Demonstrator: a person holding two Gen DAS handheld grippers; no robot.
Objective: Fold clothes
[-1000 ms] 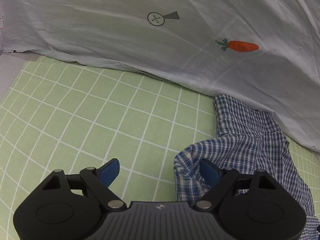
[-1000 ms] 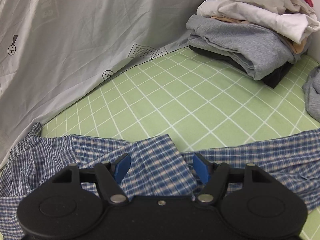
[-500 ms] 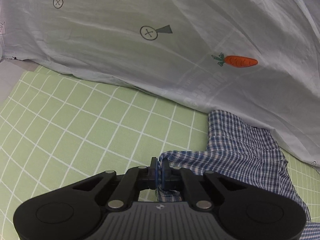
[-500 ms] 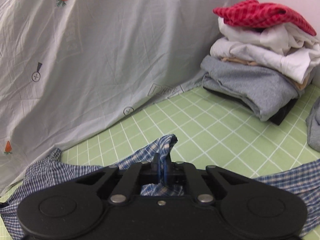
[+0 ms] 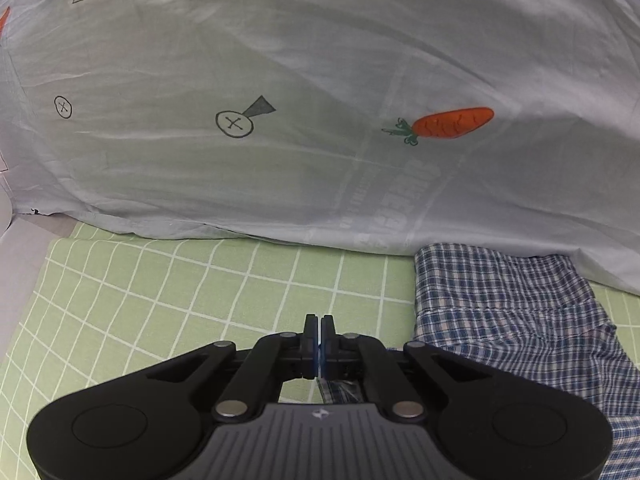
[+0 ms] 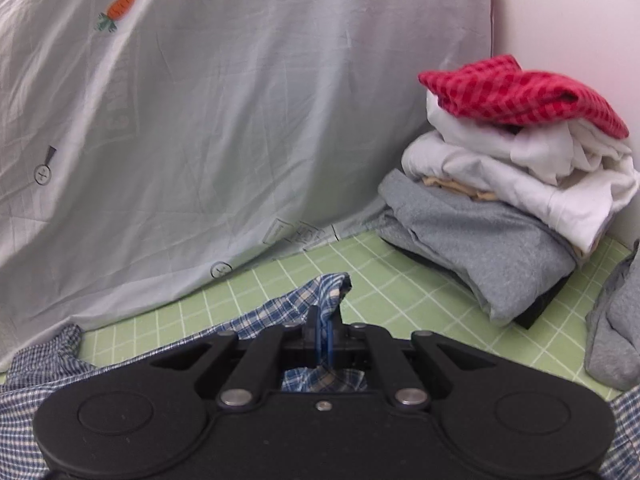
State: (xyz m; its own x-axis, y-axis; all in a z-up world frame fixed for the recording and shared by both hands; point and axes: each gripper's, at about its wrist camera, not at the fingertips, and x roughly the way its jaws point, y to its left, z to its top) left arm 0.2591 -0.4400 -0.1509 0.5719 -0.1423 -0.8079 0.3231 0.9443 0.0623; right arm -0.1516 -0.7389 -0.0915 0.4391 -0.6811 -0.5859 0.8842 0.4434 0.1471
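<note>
A blue plaid shirt (image 5: 520,320) lies on the green checked mat (image 5: 200,300), spreading to the right in the left wrist view. My left gripper (image 5: 319,330) is shut on an edge of that shirt; a bit of the cloth shows under the closed fingers. In the right wrist view the plaid shirt (image 6: 292,304) rises in a lifted fold, pinched in my right gripper (image 6: 325,326), which is shut on it. The rest of the shirt trails down to the left and under the gripper body.
A pale grey sheet with carrot prints (image 5: 320,100) hangs behind the mat. At the right a stack of folded clothes (image 6: 512,184), red checked cloth on top, stands on the mat (image 6: 400,280). A grey garment (image 6: 616,320) lies at the far right edge.
Both grippers went from open to shut on the plaid shirt and have since lifted, raising the cloth off the mat.
</note>
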